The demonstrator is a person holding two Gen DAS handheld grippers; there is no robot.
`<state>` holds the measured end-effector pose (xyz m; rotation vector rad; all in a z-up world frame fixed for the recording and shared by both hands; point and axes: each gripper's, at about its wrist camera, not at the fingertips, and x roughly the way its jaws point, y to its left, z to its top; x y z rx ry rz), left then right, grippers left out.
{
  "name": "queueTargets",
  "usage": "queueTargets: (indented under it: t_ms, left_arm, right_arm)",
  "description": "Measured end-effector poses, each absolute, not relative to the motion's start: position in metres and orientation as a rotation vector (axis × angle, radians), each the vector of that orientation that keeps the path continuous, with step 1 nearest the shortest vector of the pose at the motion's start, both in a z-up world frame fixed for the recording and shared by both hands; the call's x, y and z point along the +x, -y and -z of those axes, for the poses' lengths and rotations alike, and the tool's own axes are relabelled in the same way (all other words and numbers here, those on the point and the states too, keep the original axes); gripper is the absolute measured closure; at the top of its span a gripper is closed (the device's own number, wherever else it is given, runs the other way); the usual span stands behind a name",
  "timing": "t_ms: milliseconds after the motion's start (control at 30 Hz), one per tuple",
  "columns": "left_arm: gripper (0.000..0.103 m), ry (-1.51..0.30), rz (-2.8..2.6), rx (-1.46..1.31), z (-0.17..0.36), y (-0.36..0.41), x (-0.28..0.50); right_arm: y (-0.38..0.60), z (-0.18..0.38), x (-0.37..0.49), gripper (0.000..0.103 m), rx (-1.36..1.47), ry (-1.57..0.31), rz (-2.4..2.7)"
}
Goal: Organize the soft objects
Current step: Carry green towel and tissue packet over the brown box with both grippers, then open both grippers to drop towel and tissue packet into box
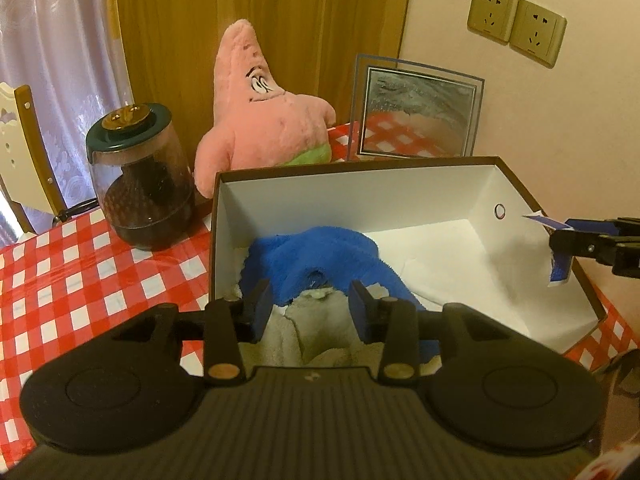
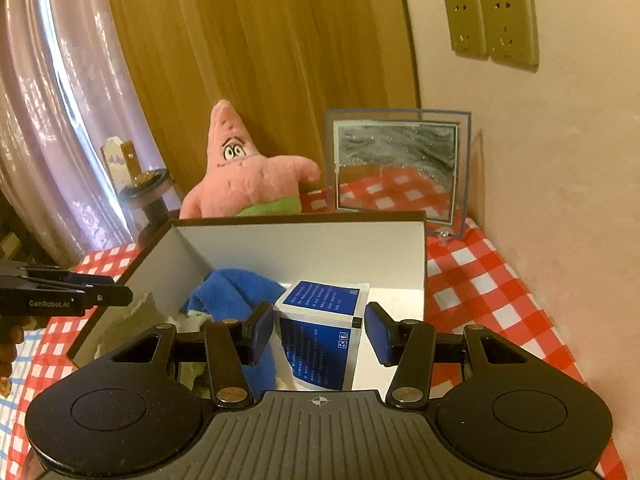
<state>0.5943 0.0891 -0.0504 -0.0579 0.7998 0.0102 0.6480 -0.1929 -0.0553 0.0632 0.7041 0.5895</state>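
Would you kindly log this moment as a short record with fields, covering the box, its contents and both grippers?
box: open cardboard box, white inside, on checked tablecloth
contents: blue towel over beige cloth; blue-and-white packet
left gripper: open, above the towels
right gripper: open, fingers either side of the packet
outside box: pink star plush, dark jar, picture frame behind it

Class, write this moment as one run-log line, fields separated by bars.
left claw: open over blue cloth in box | right claw: open around blue packet | pink plush: behind box
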Motion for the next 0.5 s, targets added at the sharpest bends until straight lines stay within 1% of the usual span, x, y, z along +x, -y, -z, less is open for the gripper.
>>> queueTargets:
  t_ms: [133, 167, 200, 267, 500]
  left_arm:
    - [0.063, -0.812, -0.009, -0.063, 0.052, -0.090, 0.594]
    - [0.062, -0.813, -0.009, -0.064, 0.052, -0.090, 0.594]
    - [0.061, -0.814, -0.009, -0.065, 0.052, -0.090, 0.594]
    - [0.060, -0.816, -0.007, -0.070, 0.052, -0.090, 0.592]
    - [0.058, -0.809, -0.007, -0.094, 0.048, -0.090, 0.580]
  right_arm:
    - [0.187, 0.058, 0.651, 0.052, 0.046, -0.706, -0.592]
    - [0.186, 0.059, 0.651, 0.050, 0.041, -0.707, -0.591]
    - [0.186, 0.058, 0.652, 0.043, 0.043, -0.706, -0.585]
    - [0.189, 0.057, 0.654, 0.033, 0.060, -0.690, -0.564]
    - [0.201, 0.050, 0.648, 0.032, 0.082, -0.685, -0.548]
